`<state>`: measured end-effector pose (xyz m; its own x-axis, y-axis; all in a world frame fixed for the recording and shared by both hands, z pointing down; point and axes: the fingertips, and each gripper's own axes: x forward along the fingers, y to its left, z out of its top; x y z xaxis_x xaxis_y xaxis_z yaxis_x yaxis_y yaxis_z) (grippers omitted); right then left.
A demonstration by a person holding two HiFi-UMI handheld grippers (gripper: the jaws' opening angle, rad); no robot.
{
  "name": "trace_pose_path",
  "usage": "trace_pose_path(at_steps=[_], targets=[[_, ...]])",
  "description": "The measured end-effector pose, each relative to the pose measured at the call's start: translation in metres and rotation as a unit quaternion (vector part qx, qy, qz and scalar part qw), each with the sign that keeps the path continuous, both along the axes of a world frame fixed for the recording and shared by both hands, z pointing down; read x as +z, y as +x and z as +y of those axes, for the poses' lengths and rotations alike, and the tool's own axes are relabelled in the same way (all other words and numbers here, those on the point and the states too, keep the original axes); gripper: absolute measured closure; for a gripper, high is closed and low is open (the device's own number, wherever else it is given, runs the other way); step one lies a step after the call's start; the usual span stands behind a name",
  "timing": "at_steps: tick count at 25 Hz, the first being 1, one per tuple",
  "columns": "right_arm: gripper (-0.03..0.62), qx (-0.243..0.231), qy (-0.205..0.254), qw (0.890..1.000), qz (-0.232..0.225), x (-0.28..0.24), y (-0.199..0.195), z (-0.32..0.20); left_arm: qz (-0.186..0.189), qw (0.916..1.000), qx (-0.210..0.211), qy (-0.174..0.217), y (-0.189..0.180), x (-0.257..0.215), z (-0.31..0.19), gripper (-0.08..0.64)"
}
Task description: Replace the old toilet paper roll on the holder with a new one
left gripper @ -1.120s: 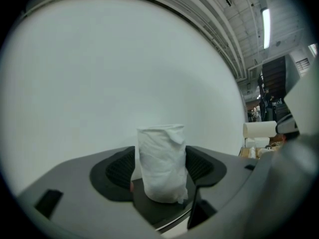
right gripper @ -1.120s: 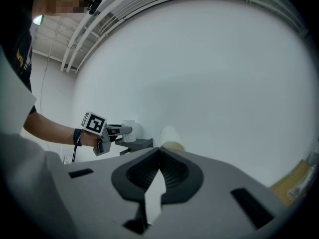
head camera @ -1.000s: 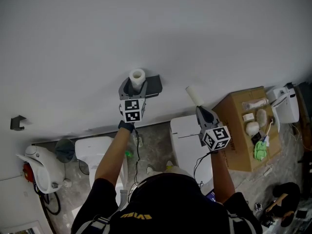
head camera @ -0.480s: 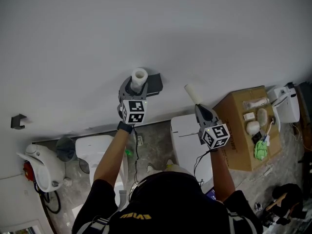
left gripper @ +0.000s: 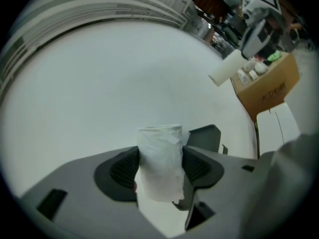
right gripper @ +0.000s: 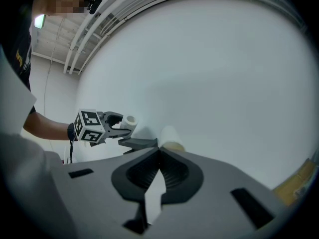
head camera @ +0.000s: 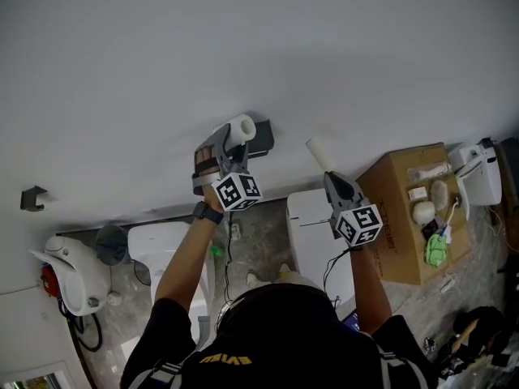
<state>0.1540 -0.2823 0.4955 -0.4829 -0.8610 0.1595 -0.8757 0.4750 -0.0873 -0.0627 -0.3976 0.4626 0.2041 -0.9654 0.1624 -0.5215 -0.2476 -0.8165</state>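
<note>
Grey-padded and just closed in, clamps the white toilet paper roll (head camera: pixel 242 126) in the left gripper (left gripper: pixel 160 158) beside the dark wall holder (head camera: pixel 263 142); pinches the empty tube (head camera: pixel 321 154) in the shut right gripper (right gripper: pixel 159 153)

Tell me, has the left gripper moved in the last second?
Yes: the left gripper rolled, tipping its toilet paper roll rightward toward the holder; jaws just closed tighter on it.

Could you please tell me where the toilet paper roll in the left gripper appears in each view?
Head view: toilet paper roll just above centre.
Left gripper view: roll lower centre, between the jaws.
Right gripper view: roll small, left of centre.
Shared landmark: dark holder.
</note>
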Motion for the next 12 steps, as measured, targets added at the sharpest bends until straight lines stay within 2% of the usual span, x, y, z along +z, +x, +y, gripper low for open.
trace_pose_path(at_steps=[2, 5, 9, 12], targets=[[0.595, 0.0, -0.001, 1.0, 0.001, 0.001, 0.0, 0.001, -0.044, 0.9988, -0.006, 0.022, 0.003, -0.001, 0.003, 0.282], [0.595, 0.0, -0.002, 1.0, 0.002, 0.002, -0.001, 0.001, -0.08, 0.9961, -0.009, 0.036, 0.011, -0.005, 0.009, 0.282], [0.595, 0.004, -0.004, 1.0, 0.003, 0.004, 0.003, 0.003, -0.112, 0.9927, 0.011, 0.042, 0.033, -0.006, 0.022, 0.282], [0.595, 0.009, -0.004, 1.0, 0.001, 0.004, 0.009, 0.003, -0.131, 0.9884, 0.04, 0.065, 0.058, -0.003, 0.034, 0.282]])
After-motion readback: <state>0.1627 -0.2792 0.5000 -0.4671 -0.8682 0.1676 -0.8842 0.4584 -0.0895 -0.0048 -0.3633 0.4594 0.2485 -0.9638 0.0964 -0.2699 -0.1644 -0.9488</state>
